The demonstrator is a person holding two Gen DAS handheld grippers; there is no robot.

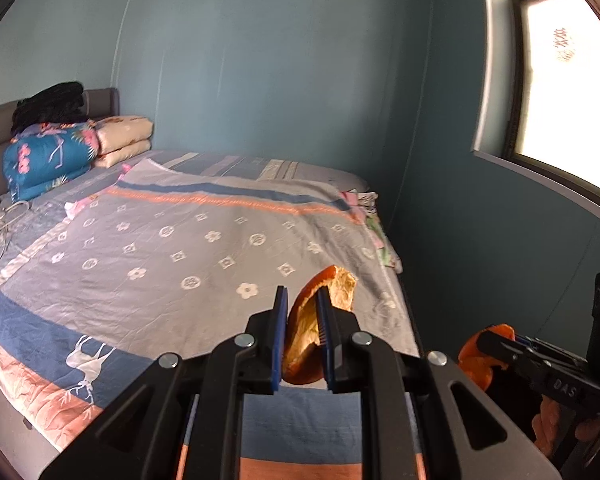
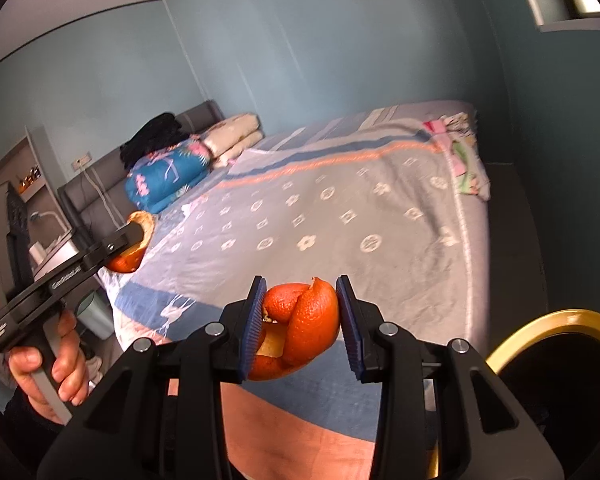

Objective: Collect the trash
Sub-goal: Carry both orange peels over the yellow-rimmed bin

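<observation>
My left gripper [image 1: 302,312] is shut on a piece of orange peel [image 1: 342,288], pale pith side showing, held in the air above the bed. It also shows in the right wrist view [image 2: 134,236], with its peel [image 2: 130,262]. My right gripper [image 2: 302,312] is shut on a curled piece of orange peel [image 2: 304,320], skin side out, held above the foot of the bed. The right gripper also shows in the left wrist view [image 1: 496,338], with its peel [image 1: 474,354].
A bed [image 1: 188,248] with a grey flower-patterned blanket fills the room. Folded quilts [image 1: 52,156] and dark clothes lie at its head. A dark bin with a yellow rim [image 2: 556,320] is at lower right in the right wrist view. A window [image 1: 560,80] is on the right wall.
</observation>
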